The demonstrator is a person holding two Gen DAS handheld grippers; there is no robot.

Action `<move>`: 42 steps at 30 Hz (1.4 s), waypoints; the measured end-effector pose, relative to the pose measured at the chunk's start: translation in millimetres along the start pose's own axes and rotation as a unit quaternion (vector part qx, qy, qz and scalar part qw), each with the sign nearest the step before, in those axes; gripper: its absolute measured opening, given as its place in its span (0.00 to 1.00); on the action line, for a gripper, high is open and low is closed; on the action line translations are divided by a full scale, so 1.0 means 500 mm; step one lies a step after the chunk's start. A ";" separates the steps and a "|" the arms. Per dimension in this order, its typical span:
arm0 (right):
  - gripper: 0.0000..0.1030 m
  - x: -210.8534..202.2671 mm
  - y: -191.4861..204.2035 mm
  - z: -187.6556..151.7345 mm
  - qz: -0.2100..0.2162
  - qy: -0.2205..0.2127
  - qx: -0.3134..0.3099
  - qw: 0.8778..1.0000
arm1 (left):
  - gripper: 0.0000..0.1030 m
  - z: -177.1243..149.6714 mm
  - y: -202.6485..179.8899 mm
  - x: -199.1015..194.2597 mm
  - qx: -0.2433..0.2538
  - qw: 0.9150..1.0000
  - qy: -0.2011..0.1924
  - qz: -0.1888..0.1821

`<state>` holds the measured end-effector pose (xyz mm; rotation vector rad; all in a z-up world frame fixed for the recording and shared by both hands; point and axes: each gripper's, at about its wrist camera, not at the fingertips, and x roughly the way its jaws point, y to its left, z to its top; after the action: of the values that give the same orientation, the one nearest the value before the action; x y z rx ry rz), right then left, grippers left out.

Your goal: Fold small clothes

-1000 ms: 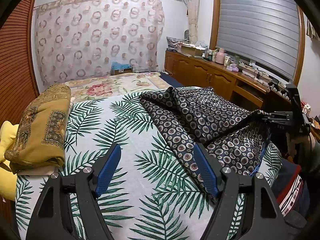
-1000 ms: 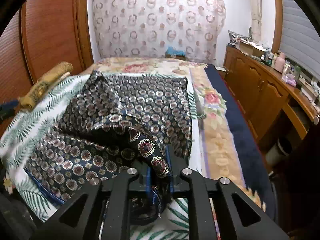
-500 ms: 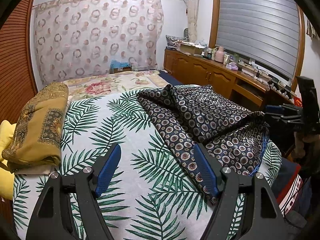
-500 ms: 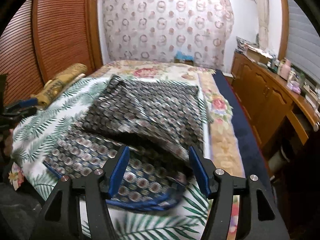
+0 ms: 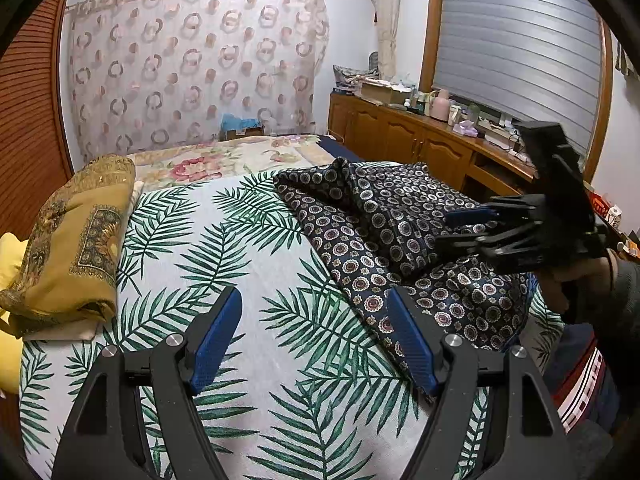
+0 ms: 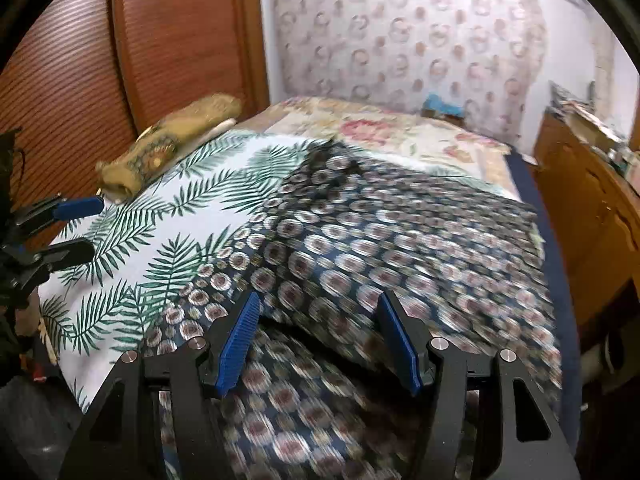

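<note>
A: Right tool: jaws set wide apart, nothing held. A fold of the cloth was pinched between them a second ago; it has been let go, and the tool has been swung across over the dark patterned piece.

B: Cloth, location?

A: Laid on the bed, right half of the palm-leaf cover, one flap already turned over the rest, near edge reaching the bed's corner. No pad is touching it.

B: Left tool?

A: Jaws spread wide, empty, held over bare cover just beside the cloth's left edge. No change noted against the earlier views.

B: Other stock?

A: Mustard bundle, folded, far left of the bed.

B: Meaning for the task?

A: One fold is judged as placed and released. A fresh edge must be taken before the next fold.
</note>
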<state>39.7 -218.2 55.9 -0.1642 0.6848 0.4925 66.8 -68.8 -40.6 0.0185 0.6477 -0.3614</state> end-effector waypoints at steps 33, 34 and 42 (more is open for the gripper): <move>0.06 0.062 -0.363 0.175 -0.179 0.007 0.032 0.983 | 0.74 -0.026 -0.006 0.018 -0.002 1.000 0.018 -0.011; 0.06 0.069 -0.377 0.181 -0.194 0.003 0.043 0.980 | 0.74 -0.027 -0.007 0.018 -0.002 1.000 0.019 -0.012; 0.41 0.054 -0.448 0.184 -0.203 -0.017 0.121 0.971 | 0.74 -0.027 -0.011 0.025 -0.001 1.000 0.023 -0.016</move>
<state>218.9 -375.3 106.2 -0.0617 0.6505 0.0171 66.5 -76.4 -58.3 0.0137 0.6941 -0.3919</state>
